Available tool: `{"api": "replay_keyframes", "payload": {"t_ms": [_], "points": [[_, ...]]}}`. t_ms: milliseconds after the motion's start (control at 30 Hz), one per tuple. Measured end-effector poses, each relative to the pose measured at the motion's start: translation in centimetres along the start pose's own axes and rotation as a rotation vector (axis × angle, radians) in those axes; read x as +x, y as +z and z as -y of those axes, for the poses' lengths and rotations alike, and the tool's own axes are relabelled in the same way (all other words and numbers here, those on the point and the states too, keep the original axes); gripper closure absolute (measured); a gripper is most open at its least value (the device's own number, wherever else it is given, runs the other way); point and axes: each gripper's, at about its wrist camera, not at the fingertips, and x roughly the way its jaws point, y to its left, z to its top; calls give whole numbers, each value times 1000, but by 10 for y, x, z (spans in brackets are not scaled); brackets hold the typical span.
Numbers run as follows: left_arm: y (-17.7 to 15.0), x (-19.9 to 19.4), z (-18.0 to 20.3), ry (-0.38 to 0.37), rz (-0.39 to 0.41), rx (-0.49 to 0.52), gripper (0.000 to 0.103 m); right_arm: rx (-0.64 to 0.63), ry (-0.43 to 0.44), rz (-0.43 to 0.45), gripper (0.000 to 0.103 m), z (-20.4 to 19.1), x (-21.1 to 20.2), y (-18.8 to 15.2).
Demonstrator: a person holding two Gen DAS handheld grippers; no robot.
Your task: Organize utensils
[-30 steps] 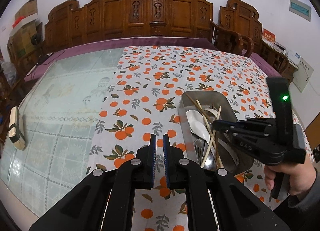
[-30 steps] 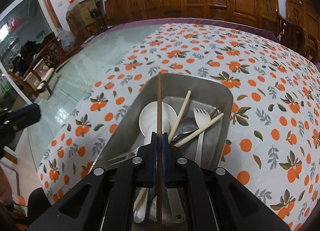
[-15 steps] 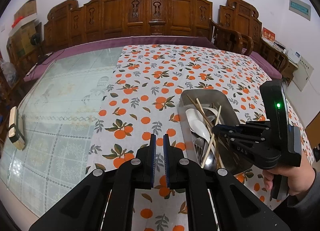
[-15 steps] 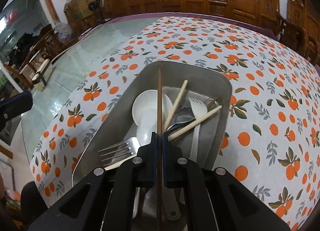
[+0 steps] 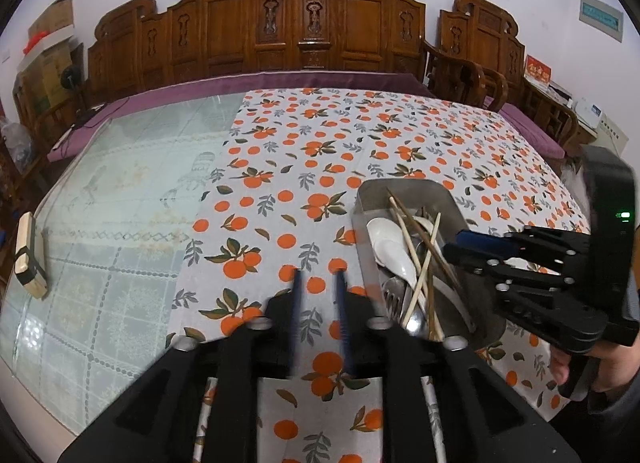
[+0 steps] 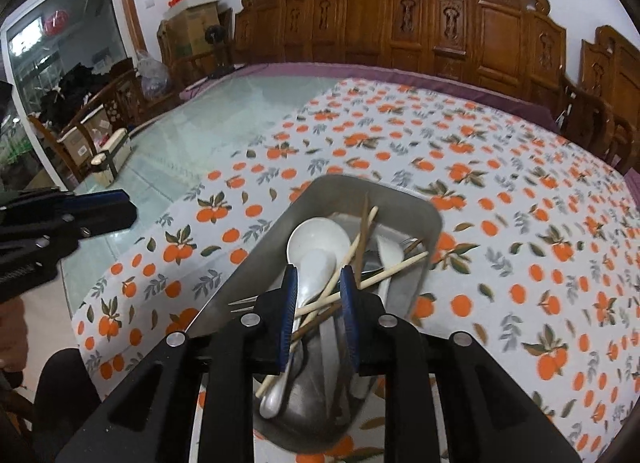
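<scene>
Both the left gripper [image 5: 318,295] and right gripper [image 6: 318,303] are hanging apart and empty while spoons, forks and chopsticks [image 6: 362,275] are lying jumbled in the metal tray [image 6: 404,199], so sorting is looking barely begun.

Both grippers, the left gripper [image 5: 318,277] and right gripper [image 6: 318,277], are matte black plastic with blue finger pads, silver screws, and a green indicator light [image 5: 625,215] on the right.
</scene>
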Motion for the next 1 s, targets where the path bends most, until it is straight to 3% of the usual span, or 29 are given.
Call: {"api": "replay_keyframes", "payload": {"t_ms": [100, 167, 233, 267, 333, 400, 433, 467, 567, 633, 1000], "points": [[1, -2, 5, -6, 9, -2, 74, 7, -17, 27, 73, 4, -18, -1], [2, -4, 8, -6, 17, -5, 62, 15, -35, 49, 64, 7, -31, -2], [3, -7, 12, -4, 27, -6, 42, 17, -52, 66, 56, 9, -43, -4], [4, -10, 15, -3, 38, -5, 38, 19, -59, 73, 49, 10, -48, -6], [5, -13, 20, 5, 46, -2, 20, 28, -80, 94, 44, 14, -62, -9], [6, -18, 25, 12, 56, -3, 14, 42, -89, 105, 43, 18, -74, -13], [6, -20, 28, 11, 58, -5, 12, 48, -97, 109, 37, 20, -79, -14], [7, -23, 30, 12, 61, -9, 11, 57, -115, 116, 24, 22, -86, -17], [7, -29, 37, 4, 68, -18, 8, 70, -145, 151, 7, 26, -105, -24], [6, -32, 41, 7, 68, -24, 8, 87, -162, 164, 3, 30, -119, -30], [-10, -60, 74, 17, 93, -24, 8, 163, -237, 219, 3, 47, -186, -64]]}}
